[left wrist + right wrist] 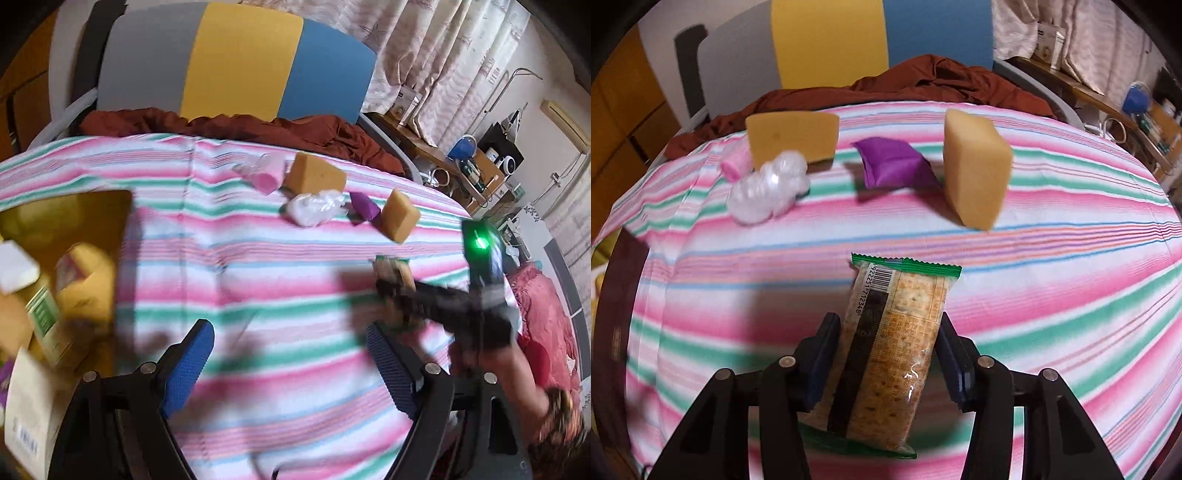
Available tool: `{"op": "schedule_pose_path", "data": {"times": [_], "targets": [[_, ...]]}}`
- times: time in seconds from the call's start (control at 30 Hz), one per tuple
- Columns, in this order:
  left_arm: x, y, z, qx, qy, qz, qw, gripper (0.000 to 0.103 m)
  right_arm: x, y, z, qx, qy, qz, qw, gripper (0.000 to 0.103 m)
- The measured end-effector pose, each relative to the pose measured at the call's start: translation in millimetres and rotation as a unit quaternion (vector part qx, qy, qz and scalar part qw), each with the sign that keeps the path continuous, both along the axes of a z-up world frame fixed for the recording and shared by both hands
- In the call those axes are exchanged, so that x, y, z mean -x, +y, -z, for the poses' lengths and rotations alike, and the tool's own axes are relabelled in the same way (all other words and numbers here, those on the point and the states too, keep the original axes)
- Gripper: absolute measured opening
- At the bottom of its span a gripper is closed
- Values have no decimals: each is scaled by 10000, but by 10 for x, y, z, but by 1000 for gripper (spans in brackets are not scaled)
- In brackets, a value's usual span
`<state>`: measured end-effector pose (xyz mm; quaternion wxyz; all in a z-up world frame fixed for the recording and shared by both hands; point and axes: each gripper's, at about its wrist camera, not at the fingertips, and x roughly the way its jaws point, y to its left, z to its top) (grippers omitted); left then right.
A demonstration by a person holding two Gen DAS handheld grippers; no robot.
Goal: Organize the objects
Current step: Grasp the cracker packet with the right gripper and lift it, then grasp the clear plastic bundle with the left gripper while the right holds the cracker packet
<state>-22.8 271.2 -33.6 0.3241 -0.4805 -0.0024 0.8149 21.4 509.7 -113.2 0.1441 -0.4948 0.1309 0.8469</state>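
Observation:
My right gripper (888,332) is shut on a cracker packet (897,339) with green ends, held above the striped cloth (1052,280). It also shows blurred in the left wrist view (393,291). My left gripper (291,350) is open and empty over the cloth (258,280). Beyond lie two yellow sponges (792,138) (977,168), a purple pouch (894,164), a crumpled clear plastic bag (768,190) and a pink roll (735,166).
A yellow box (70,236) at the left holds a bottle and cartons. A chair back (240,62) with rust-red cloth (236,127) stands behind the table. A cluttered shelf (480,162) is at the right.

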Motion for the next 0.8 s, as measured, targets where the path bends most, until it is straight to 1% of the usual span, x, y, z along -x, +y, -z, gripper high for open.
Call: {"op": "schedule_pose_path", "data": {"times": [0.1, 0.2, 0.3, 0.4, 0.53, 0.67, 0.73, 0.77, 0.8], "targets": [[106, 240, 47, 51, -15, -73, 10000, 86, -74, 26, 6, 136, 81, -36, 9999, 52], [235, 493, 119, 149, 25, -123, 9998, 86, -69, 24, 2, 156, 29, -77, 9998, 52], [384, 751, 217, 383, 63, -132, 9992, 86, -70, 31, 1, 165, 14, -123, 9998, 53], [525, 973, 297, 482, 142, -88, 9987, 86, -21, 46, -20, 139, -27, -170, 9998, 53], [725, 1244, 420, 685, 238, -31, 9974, 86, -20, 139, -34, 402, -6, -68, 9992, 53], [852, 1380, 487, 637, 275, -53, 9976, 86, -40, 203, -37, 666, 27, 33, 9978, 53], [876, 1444, 500, 627, 379, -28, 9973, 85, -44, 228, -39, 751, 28, 65, 9972, 53], [876, 1473, 502, 628, 464, 35, 9969, 78, -46, 240, -40, 793, 28, 76, 9968, 53], [867, 1513, 510, 683, 574, 88, 9960, 66, -49, 243, -37, 814, 27, 77, 9966, 53]]}}
